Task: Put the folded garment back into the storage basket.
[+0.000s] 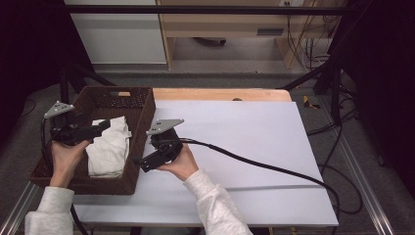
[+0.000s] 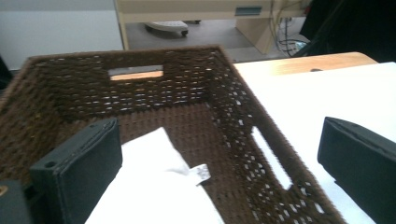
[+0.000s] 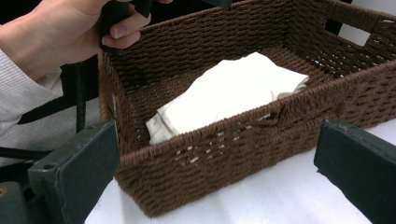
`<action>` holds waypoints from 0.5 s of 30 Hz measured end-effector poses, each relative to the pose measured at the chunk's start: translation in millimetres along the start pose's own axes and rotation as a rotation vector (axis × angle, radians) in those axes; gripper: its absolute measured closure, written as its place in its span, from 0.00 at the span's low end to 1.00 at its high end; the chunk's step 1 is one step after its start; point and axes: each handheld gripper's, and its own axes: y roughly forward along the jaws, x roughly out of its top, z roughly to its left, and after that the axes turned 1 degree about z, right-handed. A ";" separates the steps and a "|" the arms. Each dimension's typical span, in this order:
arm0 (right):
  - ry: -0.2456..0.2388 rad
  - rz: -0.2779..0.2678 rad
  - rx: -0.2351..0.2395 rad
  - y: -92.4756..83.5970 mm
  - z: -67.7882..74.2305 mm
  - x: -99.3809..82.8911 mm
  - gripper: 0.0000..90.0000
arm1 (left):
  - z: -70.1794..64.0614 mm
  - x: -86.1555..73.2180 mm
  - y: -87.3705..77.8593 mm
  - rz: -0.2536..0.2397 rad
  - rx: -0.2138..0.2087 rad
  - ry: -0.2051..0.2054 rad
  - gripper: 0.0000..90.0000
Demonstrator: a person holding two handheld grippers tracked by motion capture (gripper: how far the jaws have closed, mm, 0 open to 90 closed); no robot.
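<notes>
White label tag on folded cloth

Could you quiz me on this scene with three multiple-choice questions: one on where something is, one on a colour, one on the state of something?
1. Where does the folded cloth lie?
A. on the white table top
B. inside the basket
C. between the jaws of the right gripper

2. What colour is the basket?
A. dark brown
B. white
C. blue

3. How do the jaws of the left gripper stand?
A. clamped on the cloth
C. clamped on the basket rim
B. open, holding nothing

Answers:
1 B: the gripper views show the cloth resting on the basket floor.
2 A: its woven walls are dark brown.
3 B: the left gripper view shows both jaws wide apart, nothing pressed between them.
</notes>
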 end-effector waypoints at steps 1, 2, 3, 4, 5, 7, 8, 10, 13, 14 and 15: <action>0.000 0.003 0.000 -2.5 -0.6 -0.7 0.01 | -2.2 -0.1 0.0 -0.001 -0.007 0.004 0.00; -0.001 0.006 -0.005 -5.2 -1.3 -1.6 0.01 | -4.4 -0.2 -0.2 -0.004 -0.014 0.006 0.00; -0.006 0.008 -0.009 -8.0 -2.5 -2.9 0.01 | -6.5 -0.3 -0.4 -0.004 -0.019 0.010 0.00; -0.001 0.009 -0.007 -10.6 -3.5 -4.0 0.01 | -8.7 -0.3 -0.3 -0.005 -0.025 0.012 0.00; 0.001 0.011 -0.009 -13.4 -4.9 -5.3 0.01 | -10.7 -0.4 -0.3 -0.006 -0.031 0.016 0.00; 0.003 0.013 -0.016 -19.1 -7.3 -7.8 0.01 | -14.7 -0.4 -0.2 -0.010 -0.040 0.022 0.00; 0.004 0.014 -0.018 -22.2 -8.6 -9.0 0.01 | -16.6 -0.3 -0.2 -0.011 -0.044 0.026 0.00; 0.006 0.010 -0.025 -28.4 -11.2 -11.4 0.01 | -20.3 -0.2 -0.1 -0.015 -0.055 0.030 0.00; 0.008 0.008 -0.037 -38.2 -14.8 -14.3 0.01 | -26.0 -0.2 0.7 -0.019 -0.071 0.038 0.00; 0.008 0.010 -0.042 -41.3 -15.9 -15.3 0.01 | -27.9 -0.1 0.9 -0.019 -0.075 0.041 0.00; 0.009 0.006 -0.046 -44.3 -17.0 -16.3 0.01 | -29.8 -0.1 1.2 -0.020 -0.081 0.044 0.00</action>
